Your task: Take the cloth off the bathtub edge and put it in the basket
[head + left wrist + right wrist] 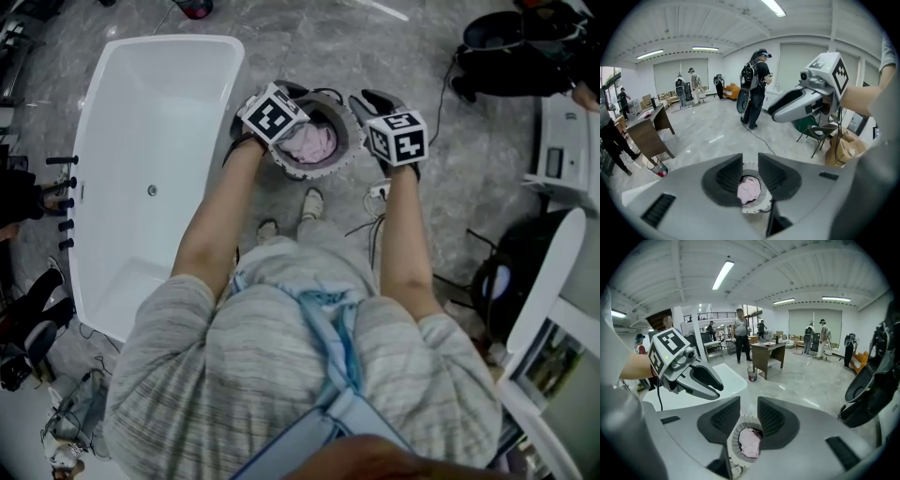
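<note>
Cloth [311,142], pink and crumpled, lies inside the round basket [349,141], which stands on the grey floor [309,37] just beside one end of the white bathtub [159,122]. Only the head view takes in the whole bathtub from above, the person's two bare forearms [211,225] reaching forward, and the shoes [312,202] planted near the basket's closer side. There one marker cube sits over the basket's left rim and the other just off its right rim. The left gripper [750,161] looks through its own jaws into the basket from that side. Its view alone shows the right gripper [774,108] in profile at the upper right, a room with several people [757,89] standing well off, and a wooden desk [649,129]. The right gripper's own view gives the mirror of this: the left gripper raised at the left, a corner of the bathtub behind it, and a small bin [752,374] beside another desk. In each gripper view the jaws stand a little apart with a narrow gap. The pads press on nothing, and the cloth seen through the gap rests lower down in the basket, apart from both tools.
</note>
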Tool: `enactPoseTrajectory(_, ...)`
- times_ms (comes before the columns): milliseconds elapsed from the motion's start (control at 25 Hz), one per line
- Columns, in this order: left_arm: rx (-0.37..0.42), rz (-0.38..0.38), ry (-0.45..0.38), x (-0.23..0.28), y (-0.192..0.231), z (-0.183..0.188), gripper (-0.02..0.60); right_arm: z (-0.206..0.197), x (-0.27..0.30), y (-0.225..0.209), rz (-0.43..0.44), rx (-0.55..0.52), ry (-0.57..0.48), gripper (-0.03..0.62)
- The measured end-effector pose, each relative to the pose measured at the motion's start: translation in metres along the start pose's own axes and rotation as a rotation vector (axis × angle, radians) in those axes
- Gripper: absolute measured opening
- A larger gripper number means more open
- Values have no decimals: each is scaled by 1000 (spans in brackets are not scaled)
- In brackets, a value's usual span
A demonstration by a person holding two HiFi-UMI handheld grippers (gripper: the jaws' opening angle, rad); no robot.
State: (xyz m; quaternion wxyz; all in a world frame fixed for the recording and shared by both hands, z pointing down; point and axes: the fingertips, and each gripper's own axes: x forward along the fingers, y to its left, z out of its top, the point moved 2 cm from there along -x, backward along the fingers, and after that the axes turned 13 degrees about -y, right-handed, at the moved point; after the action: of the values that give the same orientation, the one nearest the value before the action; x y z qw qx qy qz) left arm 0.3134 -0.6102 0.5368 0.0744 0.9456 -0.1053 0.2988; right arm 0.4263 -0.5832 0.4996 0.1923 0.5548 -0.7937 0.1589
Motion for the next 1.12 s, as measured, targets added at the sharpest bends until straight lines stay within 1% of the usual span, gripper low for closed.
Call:
enactPoseTrajectory(160, -42, 15, -130, -12, 0, 21, 86, 15, -5, 10, 70, 42, -74, 89)
enactPoseTrajectory(280, -73, 13, -229, -24, 0, 35, 86, 26, -7, 18, 124, 65, -119, 89)
enactPoseTrajectory(400, -99, 11, -320, -39, 1, 45, 86, 36, -12, 26, 155, 63, -151, 89)
enactPoseTrajectory(520, -113, 13, -393, -54, -1, 52, 86, 46, -18, 35, 180, 62, -208, 89)
enactPoseTrajectory(680, -142, -14, -476, -71, -12, 60, 84, 53, -31, 48, 217, 46, -275, 89)
enactPoseTrajectory(840, -148, -7, -548, -94, -21, 65, 84, 66, -48, 63, 232, 89, -377, 89)
enactPoseTrajectory(1040, -126, -17, -604, -112, -28, 77, 83, 87, -59, 78, 249, 112, -467, 89)
enactPoseTrajectory(1080, -119, -17, -613, -115, -30, 77, 71, 89, -60, 83, 254, 109, -480, 88)
enactPoseTrajectory(1120, -114, -17, -624, -119, -32, 78, 34, 91, -62, 87, 257, 104, -489, 88)
